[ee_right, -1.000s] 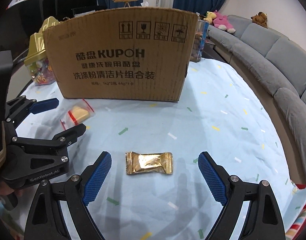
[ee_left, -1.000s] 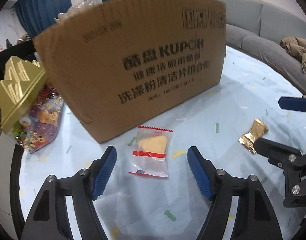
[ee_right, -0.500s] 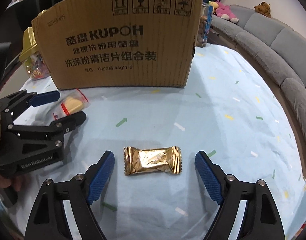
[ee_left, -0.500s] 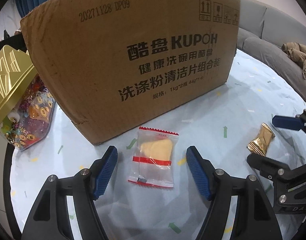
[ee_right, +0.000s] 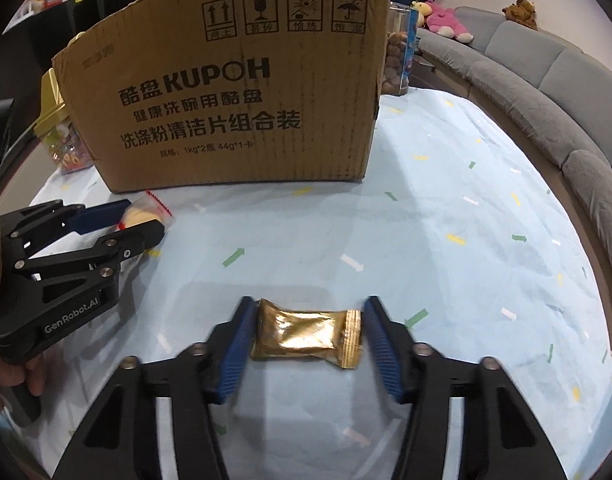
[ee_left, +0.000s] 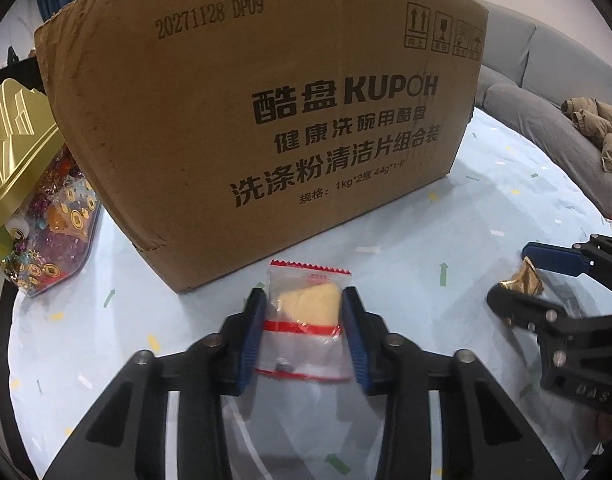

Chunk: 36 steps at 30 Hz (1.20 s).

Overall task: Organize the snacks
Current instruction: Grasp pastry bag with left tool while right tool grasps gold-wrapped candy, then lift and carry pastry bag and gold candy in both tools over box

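left gripper point(ee_left: 303, 320): jaws have just been closing; blue ribbed pads clamp the clear packet point(ee_left: 304, 326), lengthwise near-to-far, on the cloth
right gripper point(ee_right: 306, 336): jaws just closing; pads meet both ends of the gold wrapper point(ee_right: 308, 334), long axis left-right
cardboard box point(ee_right: 226, 92): stiff, corrugated, just beyond both snacks

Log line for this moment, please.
left gripper: fingers just closed on clear-wrapped snack | right gripper: closing around gold-wrapped snack, contact unclear | cardboard box: behind

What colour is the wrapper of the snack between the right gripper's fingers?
Shiny gold wrapper, seen best in the right wrist view.
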Each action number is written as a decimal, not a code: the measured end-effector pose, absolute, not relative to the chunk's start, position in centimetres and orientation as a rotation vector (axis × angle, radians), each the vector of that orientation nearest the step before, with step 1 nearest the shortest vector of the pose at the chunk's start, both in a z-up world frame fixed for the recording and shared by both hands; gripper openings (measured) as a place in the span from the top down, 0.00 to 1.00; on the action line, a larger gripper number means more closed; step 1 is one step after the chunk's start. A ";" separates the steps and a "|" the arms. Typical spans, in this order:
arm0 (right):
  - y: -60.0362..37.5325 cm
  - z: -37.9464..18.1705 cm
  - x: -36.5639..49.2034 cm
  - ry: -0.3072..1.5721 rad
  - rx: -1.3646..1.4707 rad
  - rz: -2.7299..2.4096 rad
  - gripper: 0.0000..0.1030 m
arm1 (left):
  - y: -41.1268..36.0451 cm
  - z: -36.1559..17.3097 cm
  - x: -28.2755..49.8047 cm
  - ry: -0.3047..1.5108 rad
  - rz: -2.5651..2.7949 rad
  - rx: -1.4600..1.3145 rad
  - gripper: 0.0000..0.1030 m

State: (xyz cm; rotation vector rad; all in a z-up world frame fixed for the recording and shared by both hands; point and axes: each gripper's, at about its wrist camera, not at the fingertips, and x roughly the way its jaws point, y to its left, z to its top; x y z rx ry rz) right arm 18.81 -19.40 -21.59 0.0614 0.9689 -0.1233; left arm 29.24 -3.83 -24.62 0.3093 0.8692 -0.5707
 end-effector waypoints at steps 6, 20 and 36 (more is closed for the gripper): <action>-19.1 -21.5 18.9 0.972 0.059 -0.106 0.62 | -3.6 -24.4 28.7 0.876 -0.555 0.297 0.67; -18.9 -19.4 18.7 0.938 0.067 -0.090 0.63 | -4.0 -22.3 26.6 0.883 -0.495 0.278 0.67; -18.8 -15.4 17.9 0.872 0.060 -0.062 0.63 | -2.8 -17.5 23.8 0.840 -0.415 0.242 0.67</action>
